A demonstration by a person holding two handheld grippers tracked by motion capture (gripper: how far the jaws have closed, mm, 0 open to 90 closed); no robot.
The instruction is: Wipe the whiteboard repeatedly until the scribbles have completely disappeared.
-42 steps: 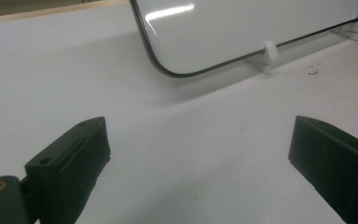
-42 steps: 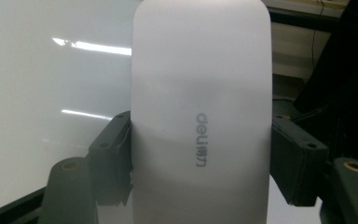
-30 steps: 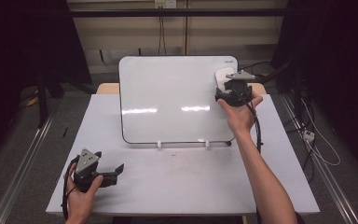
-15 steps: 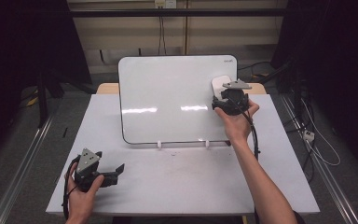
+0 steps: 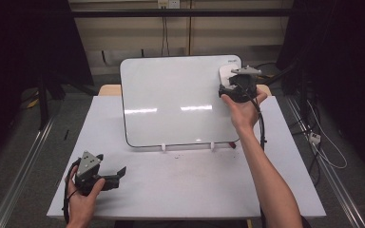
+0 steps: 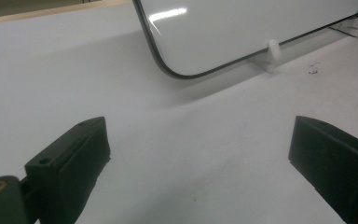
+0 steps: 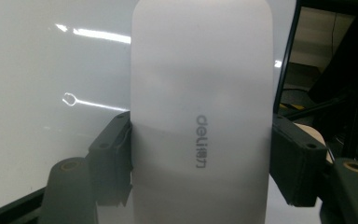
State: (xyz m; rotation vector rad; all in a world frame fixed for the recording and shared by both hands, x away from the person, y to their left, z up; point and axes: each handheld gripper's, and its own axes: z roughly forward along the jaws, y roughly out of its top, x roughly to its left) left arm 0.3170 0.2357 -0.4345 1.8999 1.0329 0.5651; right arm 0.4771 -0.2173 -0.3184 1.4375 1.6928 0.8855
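From the high view, you are holding the right gripper (image 5: 231,84) up against the upper right corner of the whiteboard (image 5: 171,99), which is leaning tilted back on two small white clips (image 5: 163,147) at the far half of the white table (image 5: 180,190); a white eraser (image 5: 225,73) is showing just past the gripper's jaws, lying on the board's face. Your left hand (image 5: 83,197) is resting on the table's near left corner, well apart from the board, and it is holding the left gripper (image 5: 119,172) with its jaws pointing to the right across the tabletop.

In the left gripper view, the two black jaws are standing wide apart with nothing between them — bare table (image 6: 177,154) is lying under the gap; the whiteboard's (image 6: 242,32) rounded lower corner and a white clip (image 6: 273,47) are sitting beyond.

In the right gripper view, the jaws are closing on both long sides of the white deli whiteboard eraser (image 7: 200,107) — you are gripping it firmly at its lower half; the eraser is standing upright in the frame, and the whiteboard (image 7: 51,70) is gleaming behind it, its dark edge running down the right side.
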